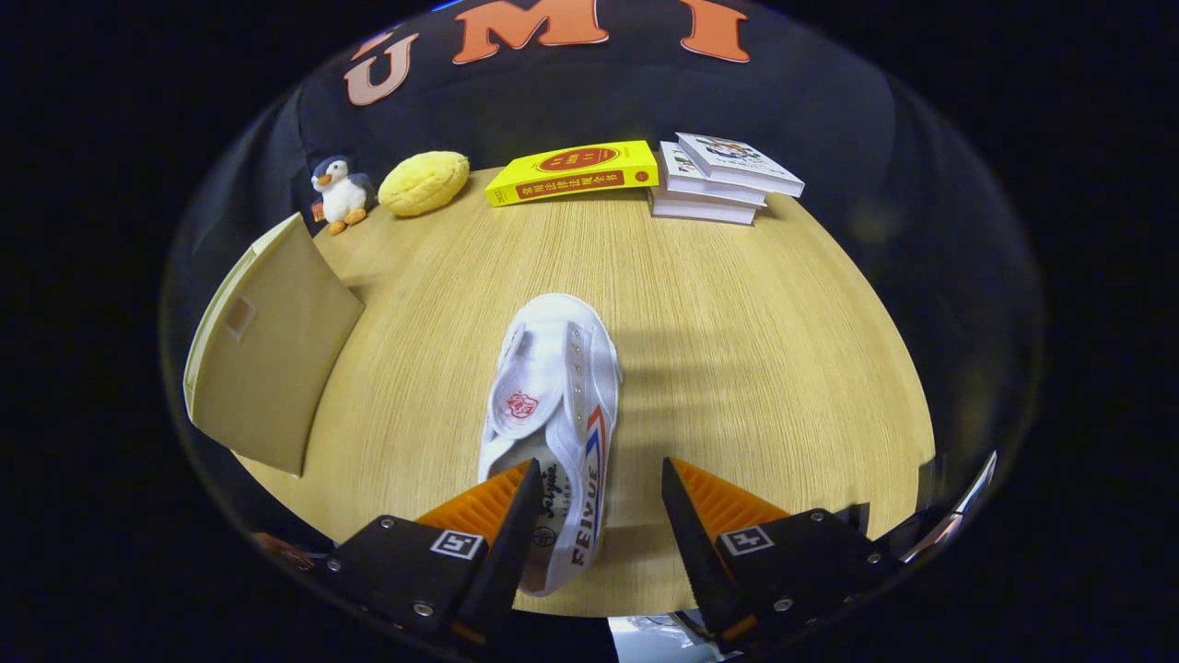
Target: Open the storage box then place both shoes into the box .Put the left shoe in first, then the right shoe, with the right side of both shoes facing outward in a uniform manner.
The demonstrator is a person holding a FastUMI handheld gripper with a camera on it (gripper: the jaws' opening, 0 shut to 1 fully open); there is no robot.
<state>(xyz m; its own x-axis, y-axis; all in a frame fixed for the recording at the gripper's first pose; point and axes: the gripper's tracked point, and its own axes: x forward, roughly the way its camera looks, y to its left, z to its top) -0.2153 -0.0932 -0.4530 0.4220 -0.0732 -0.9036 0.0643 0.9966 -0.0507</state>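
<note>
A white canvas shoe (553,405) with a red and blue stripe on its side lies on the wooden table (755,350), toe pointing away from me. Its heel end sits between my fingers, close against the left fingertip (520,497), with a wide gap to the right one. My gripper (597,483) is open and hovers over the heel. A beige storage box (262,354) stands off to the left of the shoe, its flat face turned toward me. I cannot tell from here whether its lid is open.
Along the far table edge sit a toy penguin (339,193), a yellow plush lump (425,182), a yellow book (573,172) and a stack of white books (723,180). Bare tabletop stretches to the right of the shoe.
</note>
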